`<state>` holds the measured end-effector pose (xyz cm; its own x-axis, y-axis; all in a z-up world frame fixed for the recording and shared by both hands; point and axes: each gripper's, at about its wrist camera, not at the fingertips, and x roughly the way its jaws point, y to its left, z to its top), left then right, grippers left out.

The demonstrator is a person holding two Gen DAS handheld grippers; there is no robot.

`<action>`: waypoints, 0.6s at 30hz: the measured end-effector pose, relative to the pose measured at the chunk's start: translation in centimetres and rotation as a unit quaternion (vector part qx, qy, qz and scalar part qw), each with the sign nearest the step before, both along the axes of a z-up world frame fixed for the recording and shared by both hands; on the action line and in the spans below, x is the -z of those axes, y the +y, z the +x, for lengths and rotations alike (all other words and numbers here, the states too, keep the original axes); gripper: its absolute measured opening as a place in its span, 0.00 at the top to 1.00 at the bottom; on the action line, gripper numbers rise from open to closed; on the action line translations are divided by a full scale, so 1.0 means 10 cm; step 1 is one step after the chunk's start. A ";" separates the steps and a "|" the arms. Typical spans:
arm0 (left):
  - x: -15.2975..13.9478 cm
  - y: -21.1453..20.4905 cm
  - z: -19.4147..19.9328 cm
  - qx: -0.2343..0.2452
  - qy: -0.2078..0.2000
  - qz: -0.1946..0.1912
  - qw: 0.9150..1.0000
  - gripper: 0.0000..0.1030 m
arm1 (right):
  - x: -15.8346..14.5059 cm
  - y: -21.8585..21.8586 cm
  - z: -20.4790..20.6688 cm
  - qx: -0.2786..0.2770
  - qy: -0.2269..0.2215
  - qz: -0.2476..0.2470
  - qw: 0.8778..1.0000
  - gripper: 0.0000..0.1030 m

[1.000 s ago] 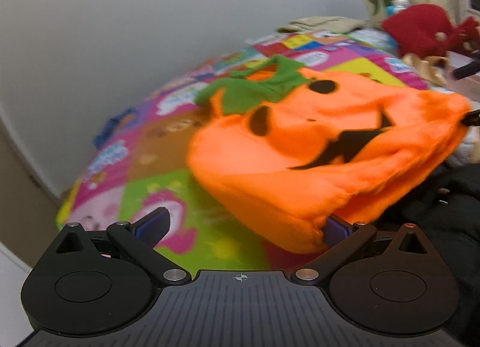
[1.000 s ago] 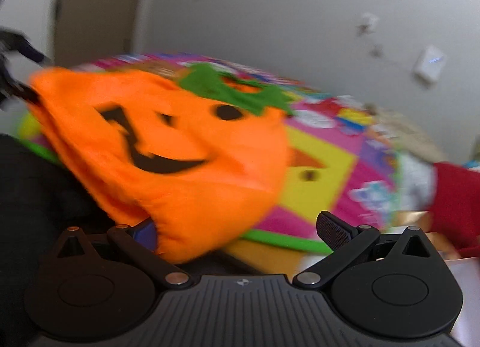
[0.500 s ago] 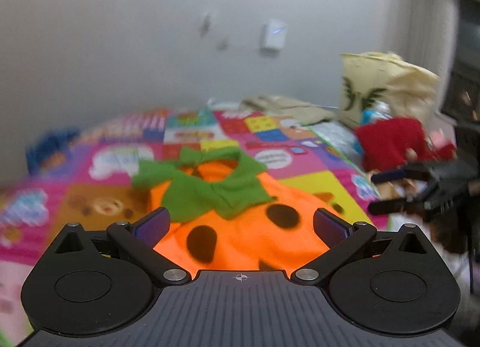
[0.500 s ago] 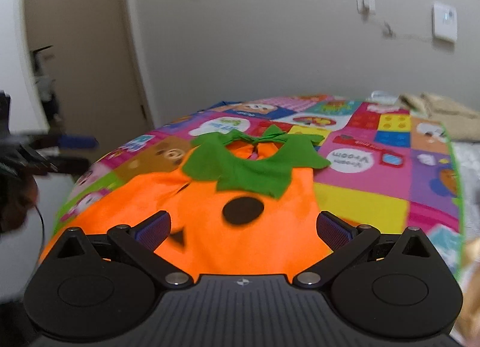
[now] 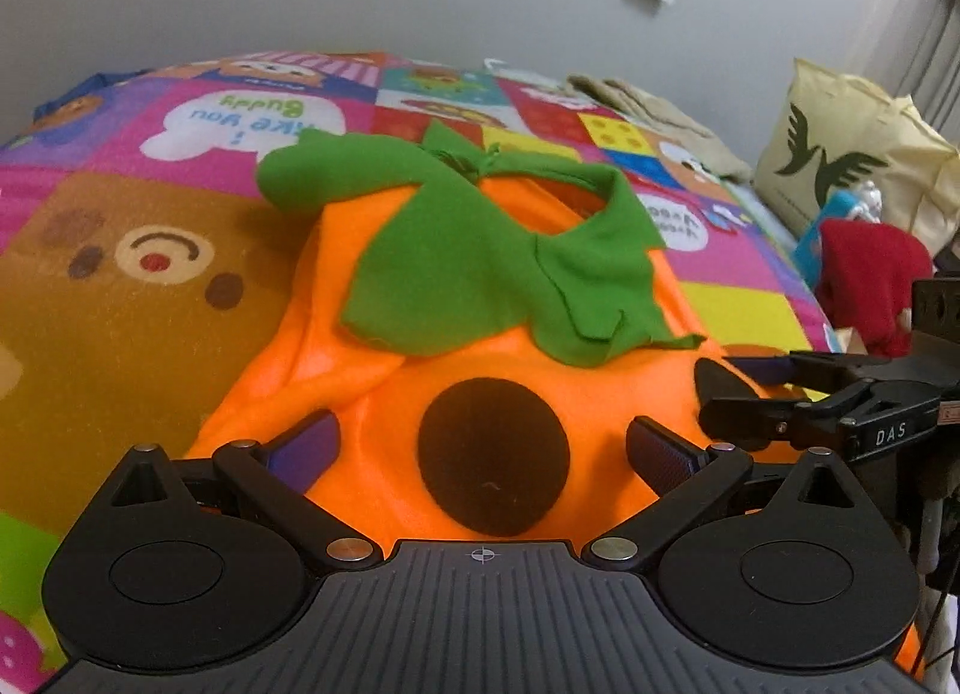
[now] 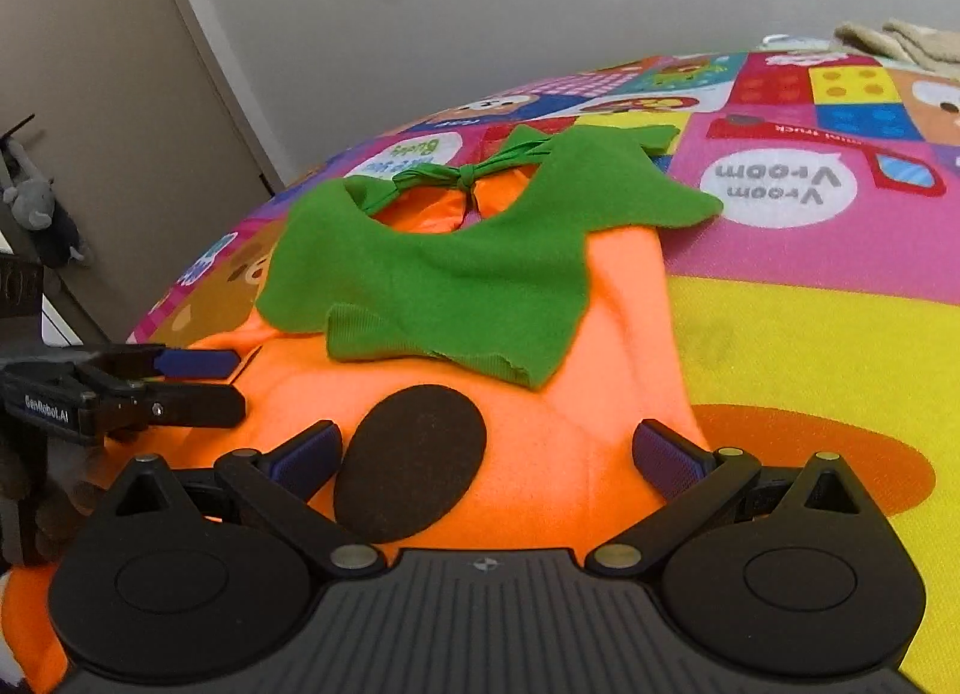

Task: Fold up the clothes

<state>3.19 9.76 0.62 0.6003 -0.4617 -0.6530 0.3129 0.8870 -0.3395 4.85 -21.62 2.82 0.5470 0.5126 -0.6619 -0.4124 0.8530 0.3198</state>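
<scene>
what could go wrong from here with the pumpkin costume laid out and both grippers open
1. The green collar lies rumpled with a corner turned under; folding now may trap that crease.
2. The tie bow sits loose at the neck and could snag a finger.
3. The left gripper and right gripper hover close together, risking a collision.

An orange fleece pumpkin costume (image 5: 480,370) is lying spread out, face up, on the bed's colourful patchwork cover; its green leaf-shaped collar (image 5: 492,268) is sitting at the far end, tied at the neck opening with a thin green bow (image 6: 465,173); one collar flap is curling over on itself near the middle; two black oval felt eyes are showing on the orange body, one (image 5: 493,456) in the left wrist view and one (image 6: 411,469) in the right wrist view; the fabric is rumpling softly along its left edge; its near end is running out of sight below both views.
</scene>
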 end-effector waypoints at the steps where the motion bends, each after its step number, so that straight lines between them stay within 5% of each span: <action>1: 0.00 -0.02 -0.01 0.001 0.000 0.007 1.000 0.00 | 0.00 0.02 0.01 -0.001 0.000 -0.003 1.000 0.00; 7: -0.20 -0.17 0.00 0.034 -0.015 0.045 0.998 0.00 | 0.04 0.12 -0.07 -0.018 -0.029 -0.040 0.999 0.00; 15: -0.40 0.03 0.59 -0.075 -0.068 0.050 0.994 0.01 | 0.02 0.15 -0.04 -0.019 -0.032 -0.049 0.998 0.00; 16: -0.42 0.05 0.67 -0.089 -0.075 0.051 0.992 0.05 | 0.02 0.18 -0.04 -0.023 -0.032 -0.059 0.997 0.00; 18: -0.29 0.03 0.81 -0.088 -0.065 0.078 0.991 0.38 | -0.01 0.22 -0.02 -0.035 -0.026 -0.078 0.996 0.00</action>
